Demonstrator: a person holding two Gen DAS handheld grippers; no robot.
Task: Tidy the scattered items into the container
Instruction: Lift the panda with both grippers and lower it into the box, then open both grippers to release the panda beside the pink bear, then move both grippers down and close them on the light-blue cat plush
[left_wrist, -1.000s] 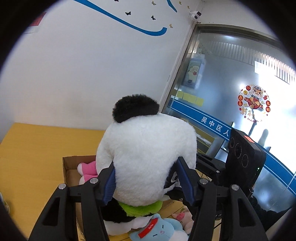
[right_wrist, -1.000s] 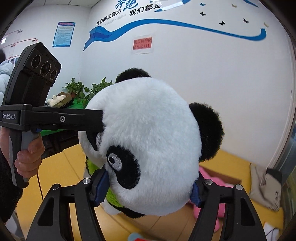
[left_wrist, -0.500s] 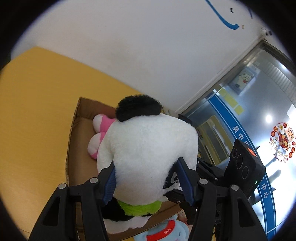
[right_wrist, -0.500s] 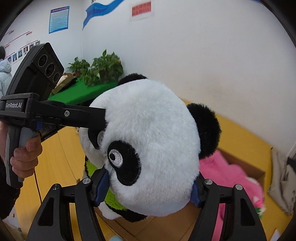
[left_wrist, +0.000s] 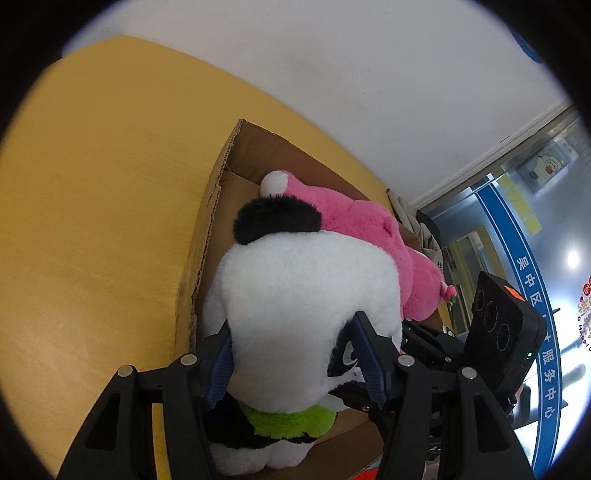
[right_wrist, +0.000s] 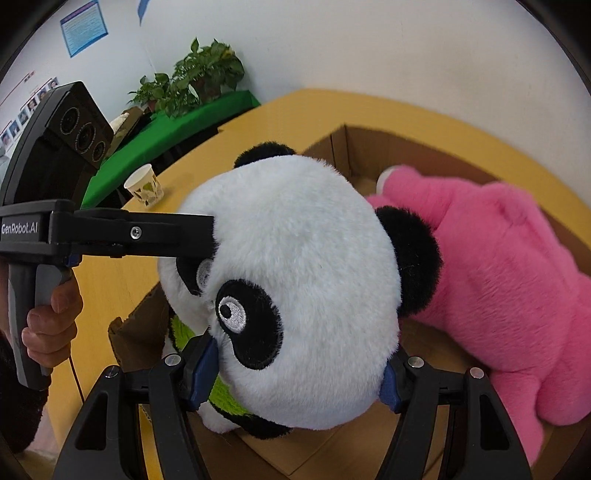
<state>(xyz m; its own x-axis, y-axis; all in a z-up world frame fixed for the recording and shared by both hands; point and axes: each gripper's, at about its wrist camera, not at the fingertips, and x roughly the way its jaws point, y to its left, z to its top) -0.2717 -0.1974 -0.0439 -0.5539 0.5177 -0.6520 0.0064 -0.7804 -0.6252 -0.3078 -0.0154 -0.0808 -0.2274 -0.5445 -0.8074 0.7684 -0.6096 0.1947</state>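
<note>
Panda plush is clamped by its head between both grippers' blue pads, left gripper and right gripper, over the cardboard box.

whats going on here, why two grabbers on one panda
A person is holding a plush panda by its head with both tools: the left hand-held gripper clamps it from one side and the right hand-held gripper from another. The panda hangs over an open cardboard box on a yellow table, ready to go in. A pink plush toy already lies inside.
</note>
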